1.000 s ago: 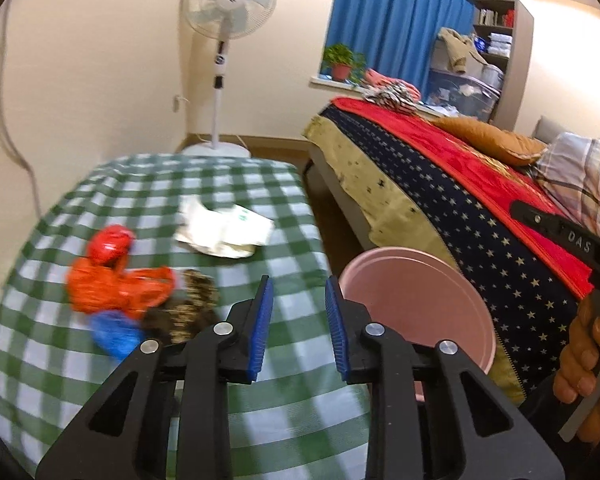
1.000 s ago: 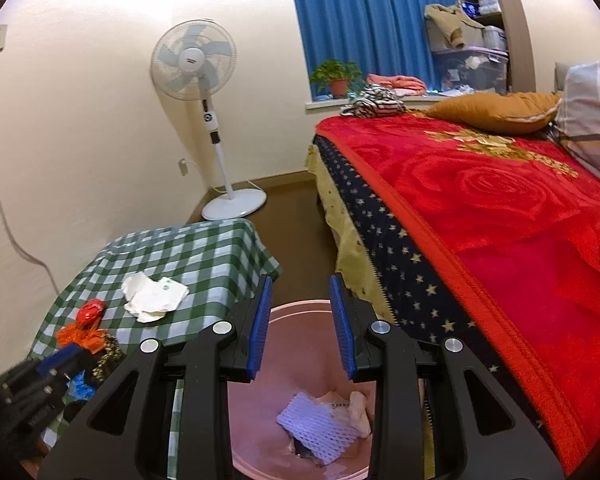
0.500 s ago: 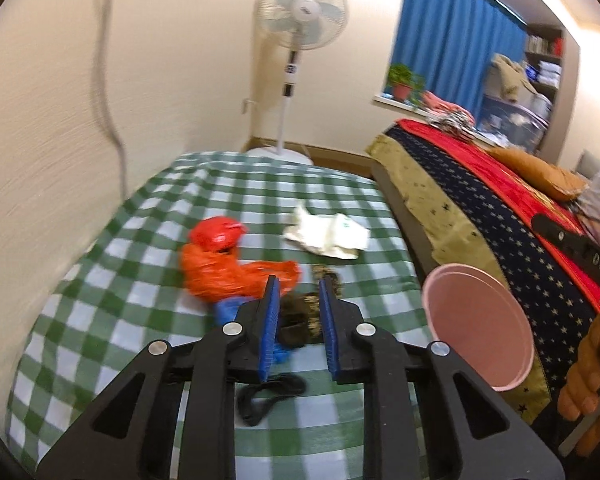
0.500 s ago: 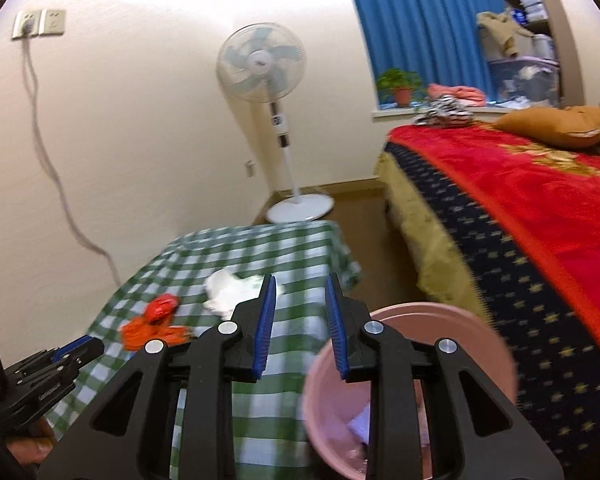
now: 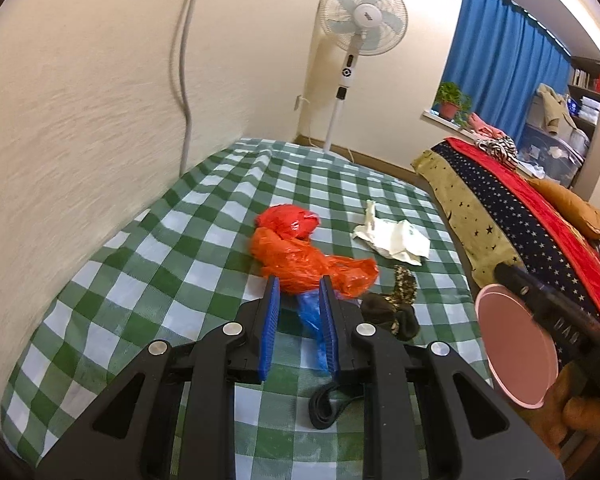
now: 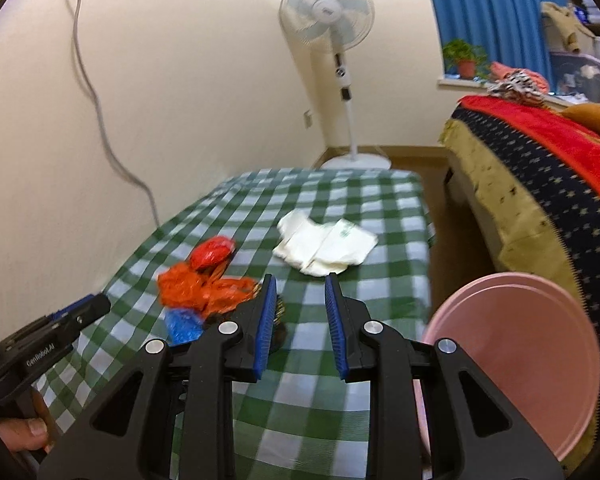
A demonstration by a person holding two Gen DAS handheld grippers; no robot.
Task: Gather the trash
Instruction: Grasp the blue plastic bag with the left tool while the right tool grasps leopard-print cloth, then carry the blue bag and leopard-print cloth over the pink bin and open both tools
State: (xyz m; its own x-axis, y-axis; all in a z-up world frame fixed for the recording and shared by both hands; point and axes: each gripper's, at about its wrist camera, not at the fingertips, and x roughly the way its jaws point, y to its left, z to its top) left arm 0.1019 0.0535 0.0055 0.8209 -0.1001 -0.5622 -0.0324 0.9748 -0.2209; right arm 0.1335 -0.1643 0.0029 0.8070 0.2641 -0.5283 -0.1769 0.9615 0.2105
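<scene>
Trash lies on a green checked tablecloth (image 5: 204,216): an orange plastic bag (image 5: 300,252), a blue plastic scrap (image 5: 310,316), a dark leopard-print wrapper (image 5: 396,300), white crumpled paper (image 5: 396,236) and a black band (image 5: 328,404). My left gripper (image 5: 299,285) is open, its tips at the orange bag with the blue scrap between the fingers. My right gripper (image 6: 300,284) is open and empty above the table, short of the white paper (image 6: 328,246). A pink bucket (image 6: 512,356) stands at the table's right edge; it also shows in the left wrist view (image 5: 516,352).
A wall with a hanging cable (image 5: 186,60) runs along the table's left side. A standing fan (image 5: 358,28) is behind the table. A bed with a red and starred blanket (image 5: 540,220) lies to the right, across a narrow floor gap.
Both grippers have swung left from over the bucket to over the table. The left gripper has moved in close to the orange bag and blue scrap. Both stay open.
</scene>
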